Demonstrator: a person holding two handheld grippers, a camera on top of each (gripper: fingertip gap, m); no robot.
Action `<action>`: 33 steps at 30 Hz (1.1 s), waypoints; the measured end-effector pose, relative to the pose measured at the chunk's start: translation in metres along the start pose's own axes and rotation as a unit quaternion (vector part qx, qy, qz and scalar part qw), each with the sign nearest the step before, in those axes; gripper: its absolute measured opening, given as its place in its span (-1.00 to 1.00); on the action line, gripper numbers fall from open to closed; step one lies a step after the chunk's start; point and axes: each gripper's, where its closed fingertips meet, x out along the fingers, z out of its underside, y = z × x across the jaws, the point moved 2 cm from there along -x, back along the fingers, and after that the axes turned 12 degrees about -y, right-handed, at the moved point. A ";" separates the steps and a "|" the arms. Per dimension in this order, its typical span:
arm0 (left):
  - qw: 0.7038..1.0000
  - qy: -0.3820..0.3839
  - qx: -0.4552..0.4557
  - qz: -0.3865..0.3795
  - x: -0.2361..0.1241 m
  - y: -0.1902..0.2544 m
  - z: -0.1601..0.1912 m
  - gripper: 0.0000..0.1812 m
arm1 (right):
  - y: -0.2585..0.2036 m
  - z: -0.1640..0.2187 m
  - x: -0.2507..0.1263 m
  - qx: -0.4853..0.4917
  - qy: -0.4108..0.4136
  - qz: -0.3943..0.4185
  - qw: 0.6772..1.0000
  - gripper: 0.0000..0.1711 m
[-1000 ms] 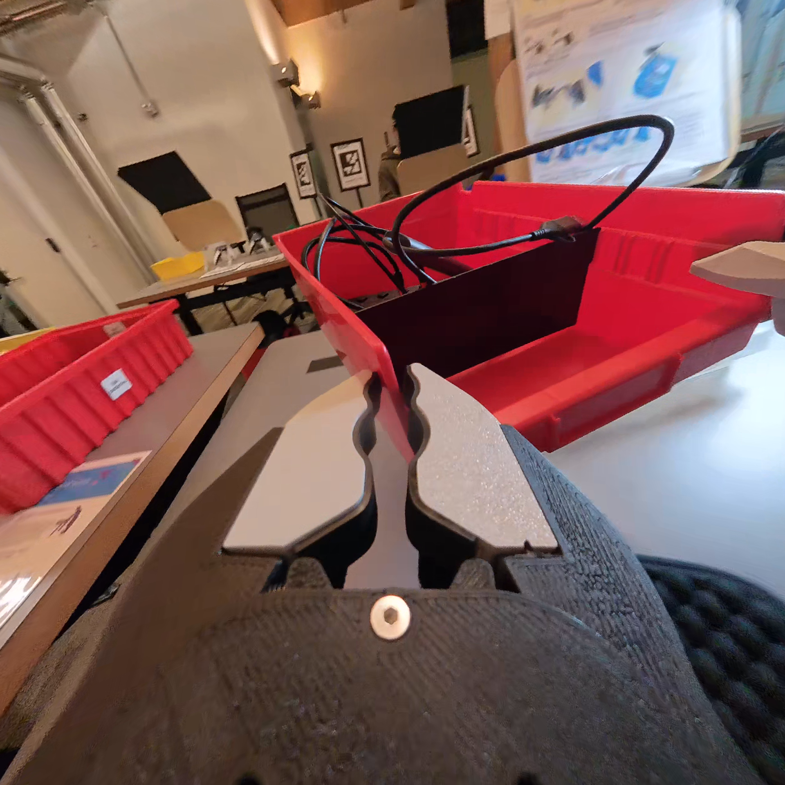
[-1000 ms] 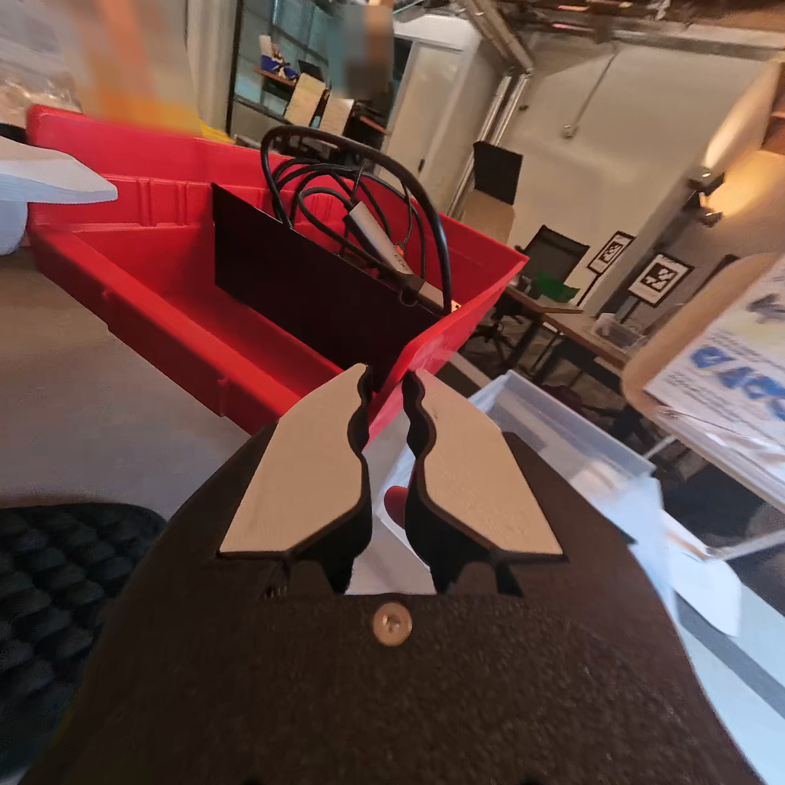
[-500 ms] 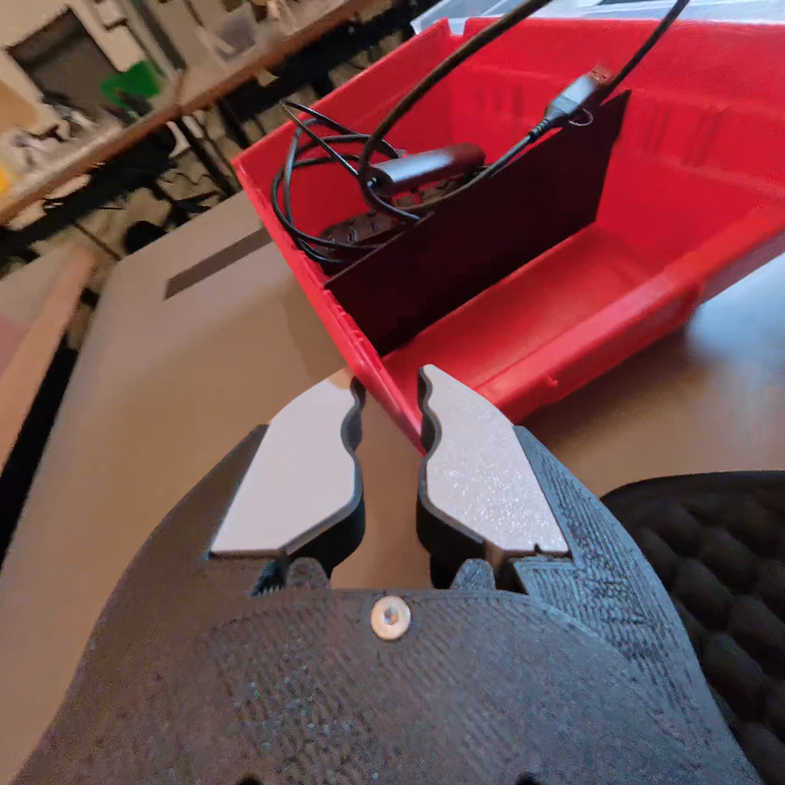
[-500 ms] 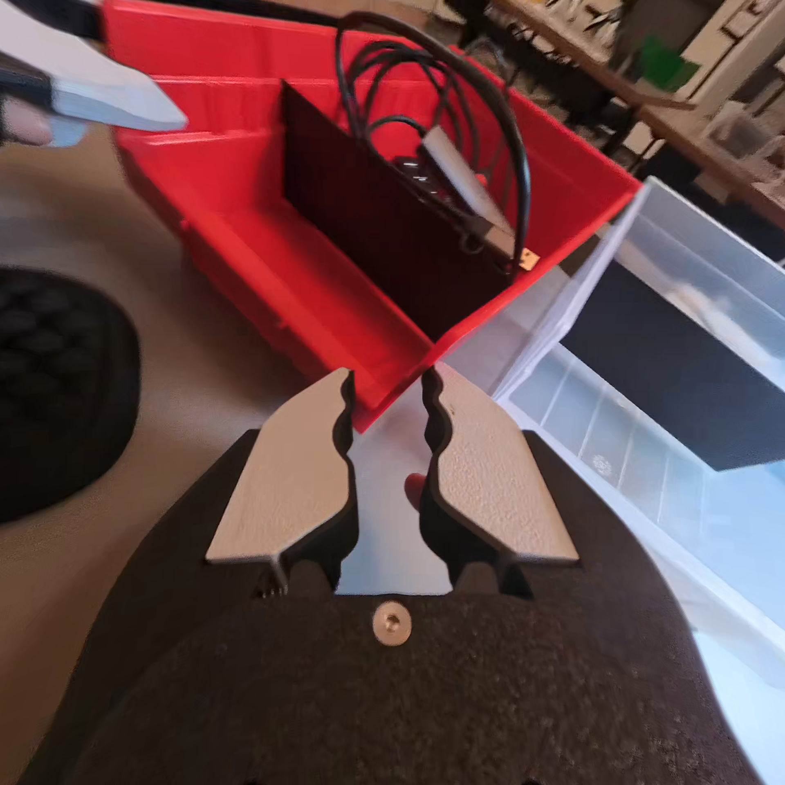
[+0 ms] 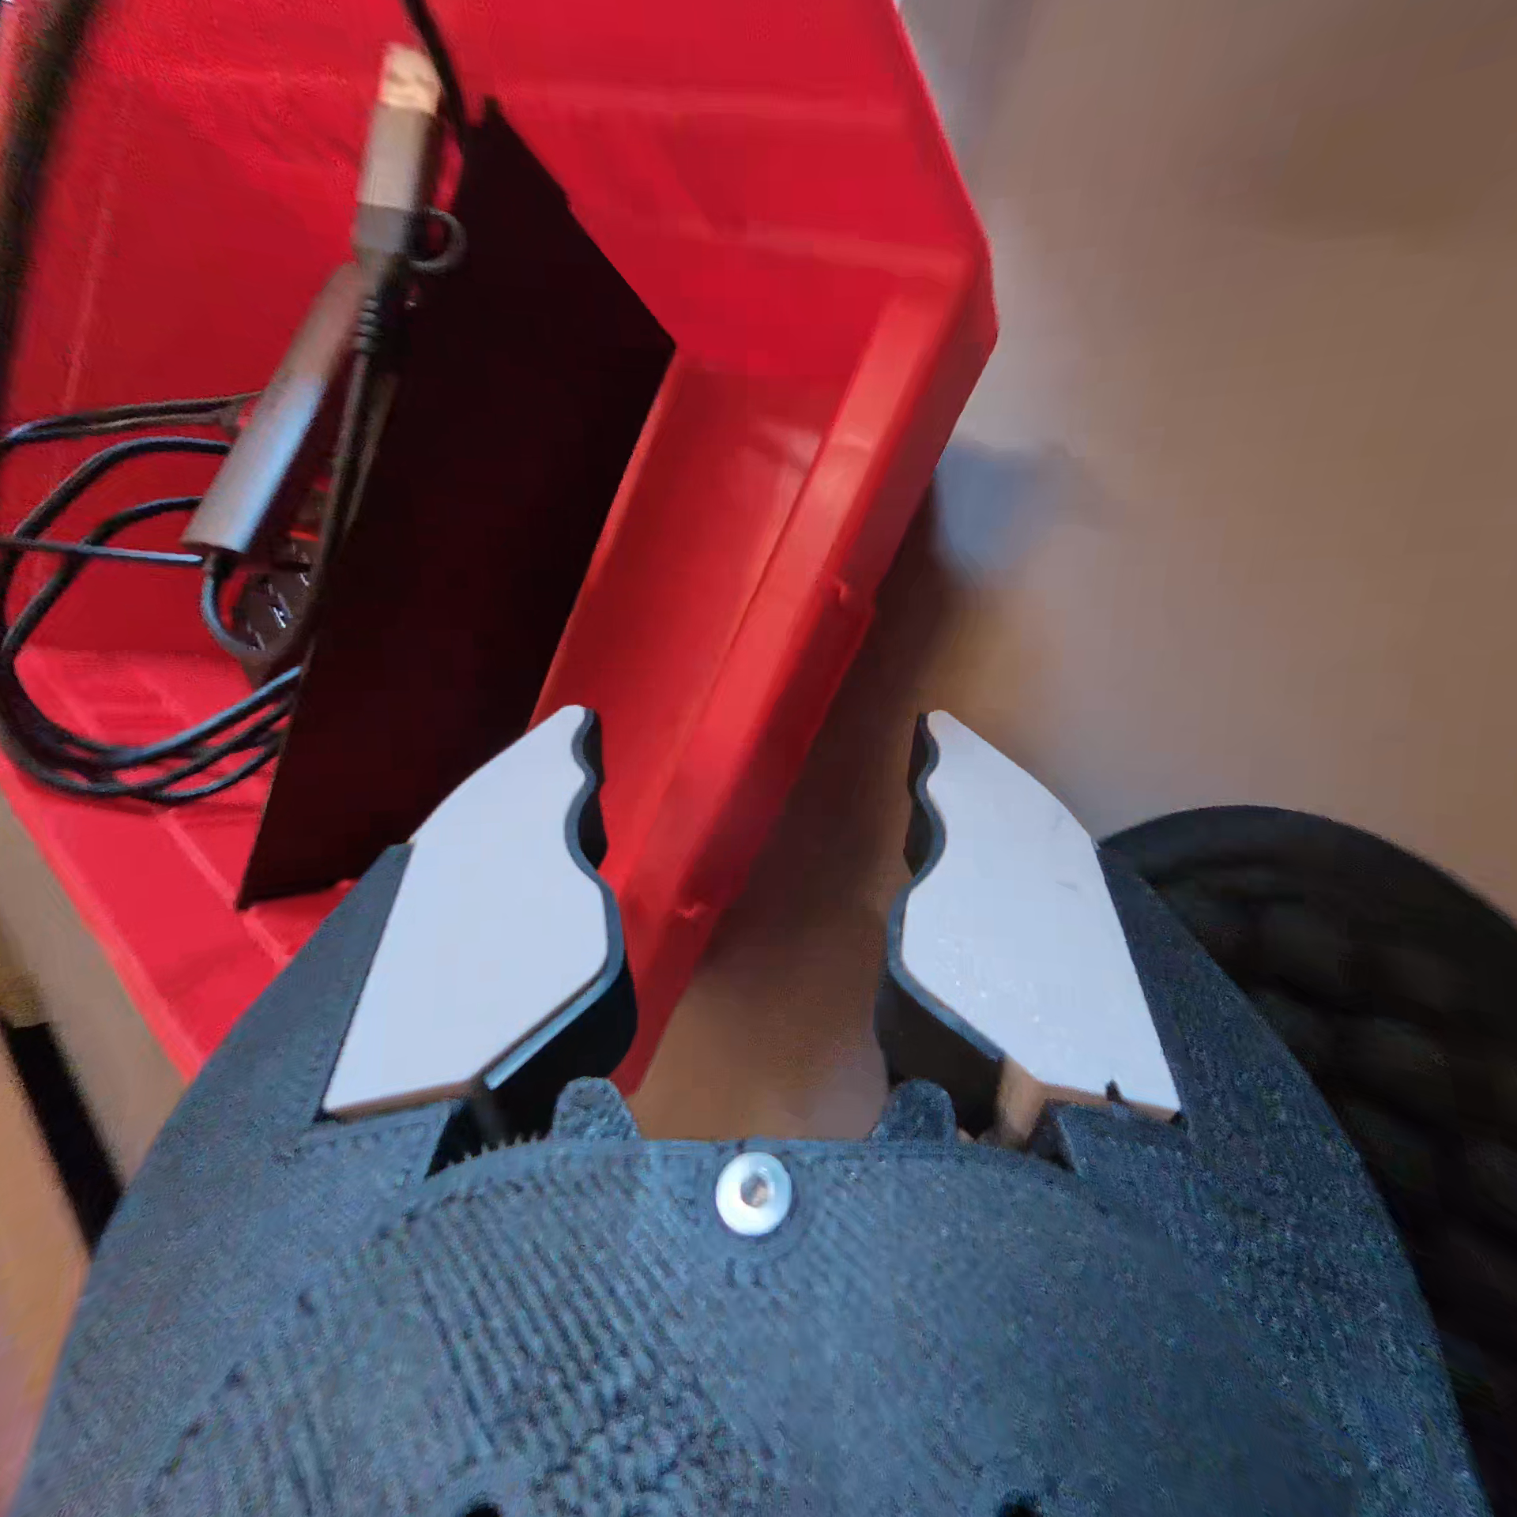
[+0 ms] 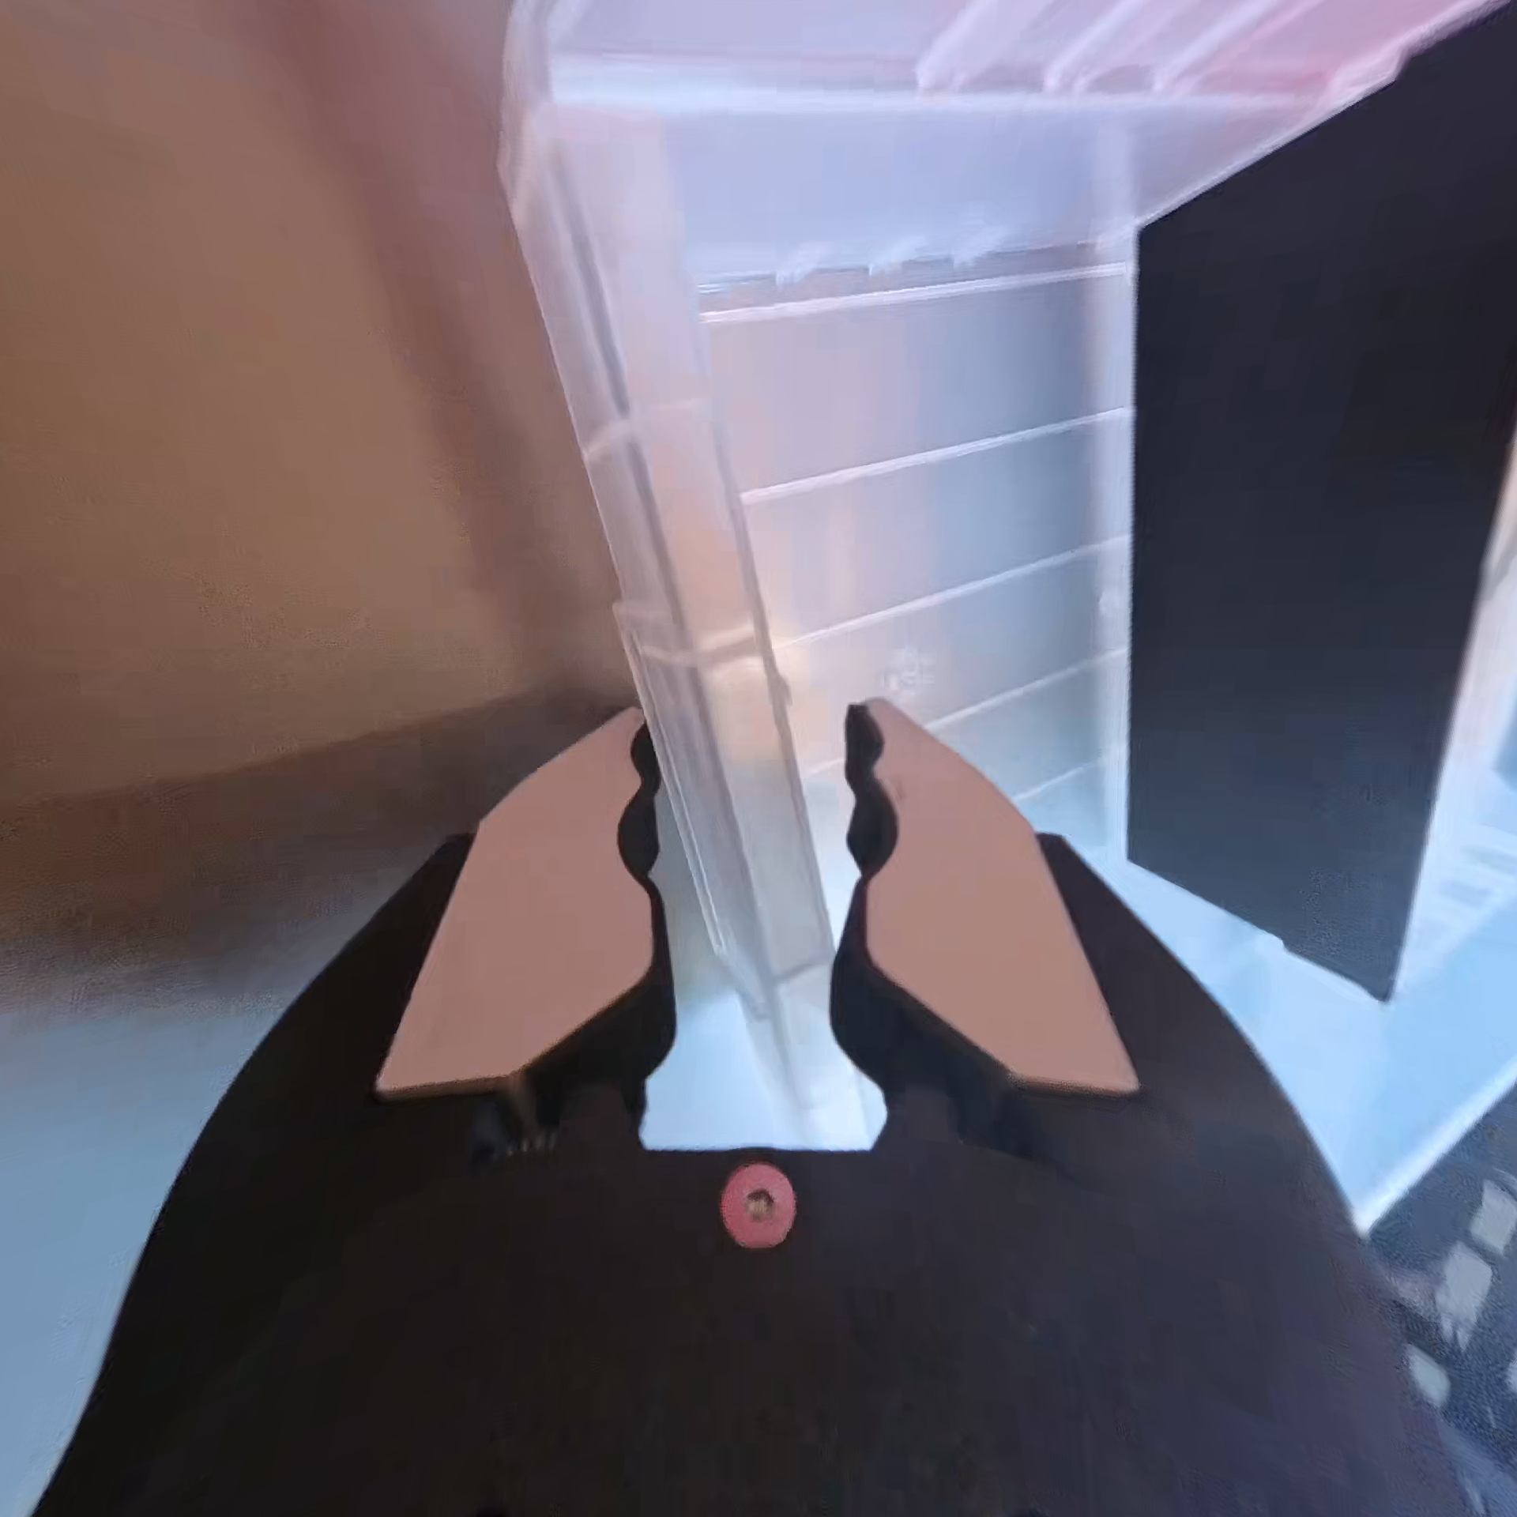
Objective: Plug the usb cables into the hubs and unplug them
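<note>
**Both hand-held grippers spread beside the bins, cables untouched**

The left hand-held gripper [image 5: 755,722] hangs with its jaws spread wide and nothing between them, its left finger over the near wall of the red bin [image 5: 829,509] and its right finger over the bare table [image 5: 1231,328]. A black divider [image 5: 492,525] splits the bin. Behind it lie the task's things: a coil of black usb cables [image 5: 107,739], a grey plug [image 5: 394,156] propped against the divider's top edge, and a dark hub [image 5: 271,611] with its ports showing below a grey stick-shaped piece [image 5: 263,443]. Judging by that, nothing is plugged in by either tool yet, and the wide spread seems ready for a reach over the wall.

The right hand-held gripper [image 6: 747,718] is partly spread and straddles the rim of a clear plastic bin [image 6: 698,575], with no squeeze visible; motion blur hides whether a finger touches it. A black panel [image 6: 1313,533] stands inside that bin. A black textured mat [image 5: 1354,1026] lies beside the red bin.
</note>
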 end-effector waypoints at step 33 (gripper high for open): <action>0.984 0.066 -0.122 -0.113 -0.004 -0.184 -0.054 -0.52 | 0.005 0.121 -0.081 0.359 0.149 0.164 0.907 -0.45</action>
